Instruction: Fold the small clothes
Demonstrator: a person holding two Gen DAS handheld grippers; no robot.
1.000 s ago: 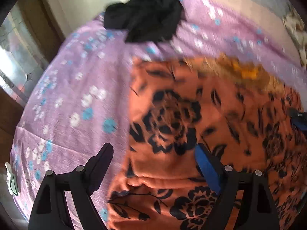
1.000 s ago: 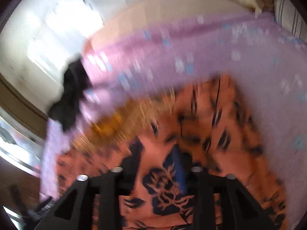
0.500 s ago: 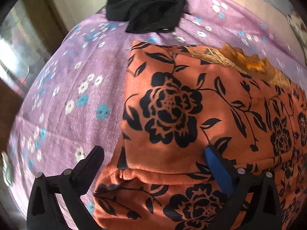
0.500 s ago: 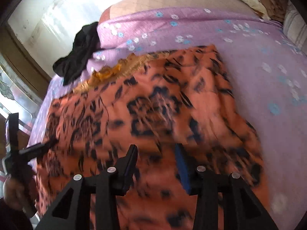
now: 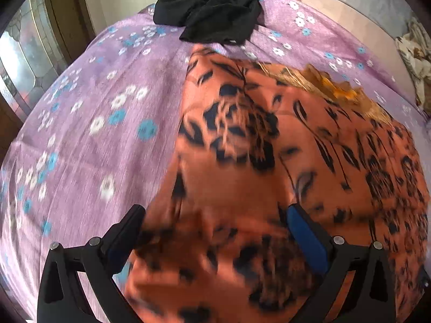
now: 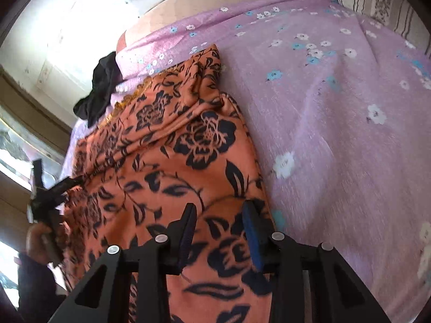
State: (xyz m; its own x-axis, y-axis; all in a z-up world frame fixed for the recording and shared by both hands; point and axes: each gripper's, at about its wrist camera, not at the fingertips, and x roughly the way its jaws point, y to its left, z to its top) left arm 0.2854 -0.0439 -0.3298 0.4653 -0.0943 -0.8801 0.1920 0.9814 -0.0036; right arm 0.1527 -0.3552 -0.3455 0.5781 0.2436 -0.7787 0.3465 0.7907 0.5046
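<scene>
- Since the earlier frames, the right gripper [image 6: 219,222] had slid toward the right edge of the orange cloth with black flower print [image 6: 167,161], which lay sharper and flatter in its view.
- The left gripper [image 5: 214,224] stood wide open over the cloth's near left edge; the fabric between its fingers was blurred, so contact was probably light at most.
- The right gripper's jaws were partly open above the cloth's near right part, clamping nothing.
- The cloth lay spread on the purple bedsheet with white and blue flowers [image 5: 89,134].
- A golden-yellow fringed fabric [image 5: 331,88] showed at the cloth's far edge.
- Farthest, a crumpled black garment [image 5: 215,8] sat on the sheet's far edge.
</scene>
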